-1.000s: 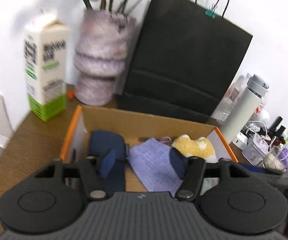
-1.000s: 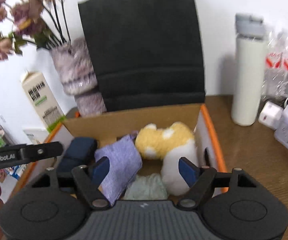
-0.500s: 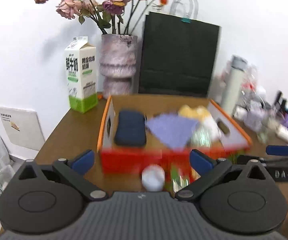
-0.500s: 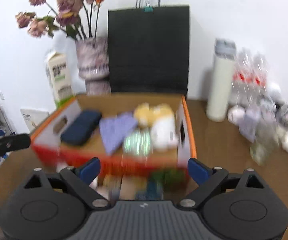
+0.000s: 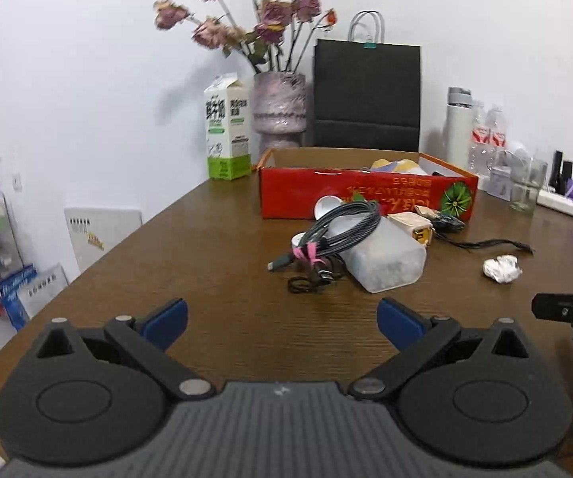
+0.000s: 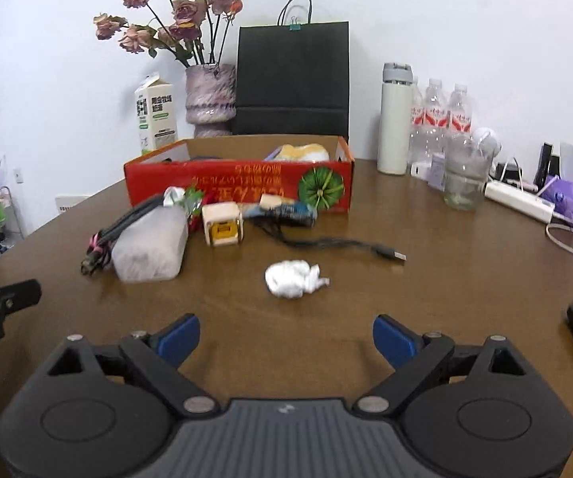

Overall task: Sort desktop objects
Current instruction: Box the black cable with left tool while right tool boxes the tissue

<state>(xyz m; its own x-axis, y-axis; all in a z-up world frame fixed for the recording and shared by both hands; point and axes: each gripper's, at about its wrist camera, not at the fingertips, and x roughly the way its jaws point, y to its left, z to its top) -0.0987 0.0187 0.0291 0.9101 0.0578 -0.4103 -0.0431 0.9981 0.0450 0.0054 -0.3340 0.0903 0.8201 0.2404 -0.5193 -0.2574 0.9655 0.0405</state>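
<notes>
brown wood of the table (image 6: 426, 286) carries the unsorted clutter, and the red cardboard box (image 6: 238, 189) stands at the far side of it, already holding some soft things, a yellow plush among them; the step in hand looks like the choosing of the next piece, since both tools hang back from the pile with nothing in them; the left gripper (image 5: 282, 320) has its blue-padded fingers spread wide and empty, low over bare table short of the coiled grey cable (image 5: 338, 231); that cable lies draped over a frosted plastic container (image 5: 386, 261) lying on its side; the right gripper (image 6: 285, 336) is likewise spread wide and empty, aimed at the crumpled white paper ball (image 6: 292, 273), which lies alone, apart from the rest; just in front of the box sit a small cream cube with a yellow face (image 6: 222, 229), a wrapped snack packet (image 6: 286, 211) and a loose black usb cord (image 6: 342, 245); my judgement: the paper ball is the easiest next pick for the right tool, calling for a short reach forward and down, fingers either side, a gentle close as it will crush; the cable bundle may drag its neighbours when lifted.
</notes>
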